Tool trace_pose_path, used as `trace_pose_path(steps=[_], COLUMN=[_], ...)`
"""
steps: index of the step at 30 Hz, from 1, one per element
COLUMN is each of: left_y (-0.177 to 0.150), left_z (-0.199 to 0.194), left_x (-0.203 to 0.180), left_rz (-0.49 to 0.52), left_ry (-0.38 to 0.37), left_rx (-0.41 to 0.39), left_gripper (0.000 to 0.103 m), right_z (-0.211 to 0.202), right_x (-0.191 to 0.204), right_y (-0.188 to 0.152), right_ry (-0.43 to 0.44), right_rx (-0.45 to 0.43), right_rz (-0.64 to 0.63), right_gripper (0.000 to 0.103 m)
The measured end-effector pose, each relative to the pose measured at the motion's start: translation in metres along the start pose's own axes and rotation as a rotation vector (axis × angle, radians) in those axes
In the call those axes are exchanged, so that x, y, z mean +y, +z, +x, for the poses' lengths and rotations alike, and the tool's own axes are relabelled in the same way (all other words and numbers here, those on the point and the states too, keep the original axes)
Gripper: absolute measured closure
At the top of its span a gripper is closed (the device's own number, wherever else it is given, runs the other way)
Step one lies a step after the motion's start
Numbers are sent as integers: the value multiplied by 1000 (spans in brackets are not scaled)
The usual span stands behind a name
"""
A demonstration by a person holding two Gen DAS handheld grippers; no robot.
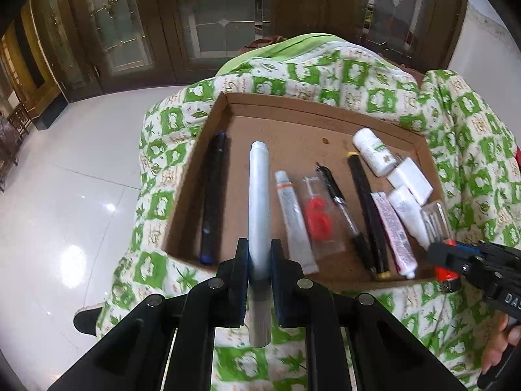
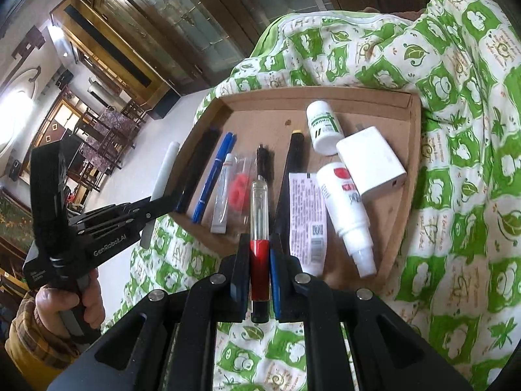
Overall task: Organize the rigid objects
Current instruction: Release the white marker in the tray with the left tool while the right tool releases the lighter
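A shallow cardboard tray (image 1: 293, 107) (image 2: 325, 93) lies on a green-and-white quilt. My left gripper (image 1: 259, 257) is shut on a long grey-white tube (image 1: 259, 189) held over the tray's near left edge; the tube also shows in the right wrist view (image 2: 166, 169). My right gripper (image 2: 259, 251) is shut on a red-and-clear lighter (image 2: 259, 215) over the tray's near edge, and it shows at the right of the left wrist view (image 1: 446, 260). In the tray lie a blue pen (image 2: 215, 176), a black pen (image 1: 338, 202), a small tube (image 1: 293, 218) and a white bottle (image 2: 322, 127).
The tray also holds a white charger block (image 2: 371, 163), a spray bottle (image 2: 348, 215), a pink-labelled tube (image 2: 307, 215), a black-and-gold stick (image 1: 368, 211) and a bagged red item (image 1: 317, 218). White tiled floor (image 1: 65, 179) and dark wooden cabinets (image 1: 162, 16) lie beyond.
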State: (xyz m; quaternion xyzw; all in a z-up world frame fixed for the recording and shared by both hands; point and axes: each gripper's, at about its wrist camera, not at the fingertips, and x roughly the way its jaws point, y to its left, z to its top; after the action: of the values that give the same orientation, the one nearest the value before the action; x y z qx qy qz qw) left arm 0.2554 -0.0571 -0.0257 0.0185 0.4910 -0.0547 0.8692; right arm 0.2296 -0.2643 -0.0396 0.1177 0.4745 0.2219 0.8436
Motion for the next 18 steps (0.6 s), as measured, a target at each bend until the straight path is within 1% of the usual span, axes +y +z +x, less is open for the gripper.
trace_pose_path(steps=[6, 9, 13, 18], left_y=[19, 26, 31, 33], left_z=[14, 23, 41, 60], left_x=[12, 11, 14, 23], left_rz=[-34, -24, -9, -25], left_ry=[-13, -11, 11, 3], left_rx=[6, 15, 38, 63], left_gripper=[91, 91, 91, 91], right_z=[4, 8, 14, 28], right_x=[1, 2, 4, 9], right_y=[4, 9, 17, 30], right_ry=[1, 2, -4, -6], right_rx=[3, 6, 9, 22], right_rz=[-7, -10, -21, -42], right_gripper=[93, 93, 93, 93])
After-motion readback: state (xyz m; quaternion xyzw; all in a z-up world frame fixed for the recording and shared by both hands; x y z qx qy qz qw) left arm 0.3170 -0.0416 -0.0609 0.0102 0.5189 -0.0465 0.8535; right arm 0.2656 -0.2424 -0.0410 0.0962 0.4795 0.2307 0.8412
